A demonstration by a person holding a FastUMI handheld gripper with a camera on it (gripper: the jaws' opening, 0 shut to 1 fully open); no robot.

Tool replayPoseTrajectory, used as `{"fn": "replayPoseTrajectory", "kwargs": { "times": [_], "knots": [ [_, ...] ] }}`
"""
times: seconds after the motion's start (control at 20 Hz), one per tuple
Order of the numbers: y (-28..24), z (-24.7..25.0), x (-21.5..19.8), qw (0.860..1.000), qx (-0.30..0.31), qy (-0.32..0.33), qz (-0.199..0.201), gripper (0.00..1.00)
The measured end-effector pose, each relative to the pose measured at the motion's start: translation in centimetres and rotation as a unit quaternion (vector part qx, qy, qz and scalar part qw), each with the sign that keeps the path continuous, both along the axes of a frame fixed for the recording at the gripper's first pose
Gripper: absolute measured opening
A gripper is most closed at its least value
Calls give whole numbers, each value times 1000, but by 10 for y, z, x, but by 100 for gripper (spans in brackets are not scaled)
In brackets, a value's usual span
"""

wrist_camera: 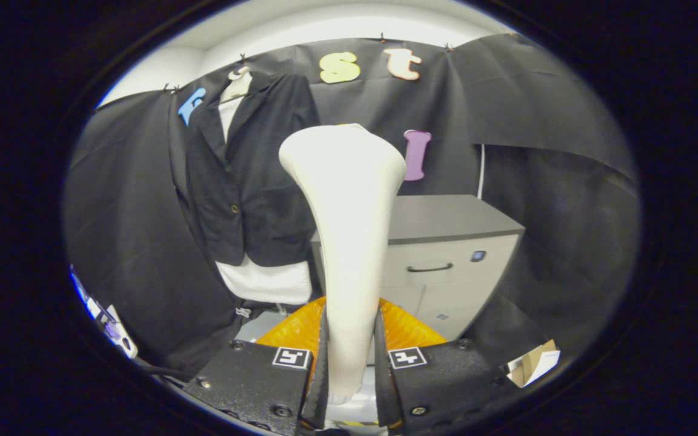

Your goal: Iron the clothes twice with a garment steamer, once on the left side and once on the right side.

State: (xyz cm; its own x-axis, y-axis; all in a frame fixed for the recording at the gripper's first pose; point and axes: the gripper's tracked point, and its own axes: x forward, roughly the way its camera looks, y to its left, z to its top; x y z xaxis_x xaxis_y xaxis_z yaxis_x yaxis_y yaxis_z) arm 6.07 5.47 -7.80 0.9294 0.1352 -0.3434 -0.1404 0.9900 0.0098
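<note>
gripper view: tool [350, 363] clamps the cream steamer [349, 200] upright (flared head up), jacket [252, 175] hanging beyond.

Cream steamer [344, 200] upright — dark jacket [252, 175] hanging

Bright, even overhead light, mild glare on the steamer [344, 200], fisheye-bent edges.

The tool [350, 363] is showing two flat, speckled finger blocks. Each block is carrying a square white-and-black coded marker near its inner edge. Round screw heads are sitting at the block corners.
</note>
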Motion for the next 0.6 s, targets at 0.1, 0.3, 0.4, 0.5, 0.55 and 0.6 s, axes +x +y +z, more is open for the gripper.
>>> {"fn": "replayPoseTrajectory", "kwargs": {
  "times": [0.1, 0.3, 0.4, 0.5, 0.55, 0.6],
  "knots": [
    [-43, -8, -16, 1000, 8, 5, -14, 34],
    [-109, -28, -36, 999, 22, 20, -38, 34],
    [-129, -35, -43, 998, 27, 25, -47, 34],
    [-144, -41, -47, 998, 33, 21, -55, 34],
    [-148, -43, -52, 998, 35, 18, -58, 34],
    [-150, -43, -55, 998, 33, 13, -56, 34]
  ]
}}
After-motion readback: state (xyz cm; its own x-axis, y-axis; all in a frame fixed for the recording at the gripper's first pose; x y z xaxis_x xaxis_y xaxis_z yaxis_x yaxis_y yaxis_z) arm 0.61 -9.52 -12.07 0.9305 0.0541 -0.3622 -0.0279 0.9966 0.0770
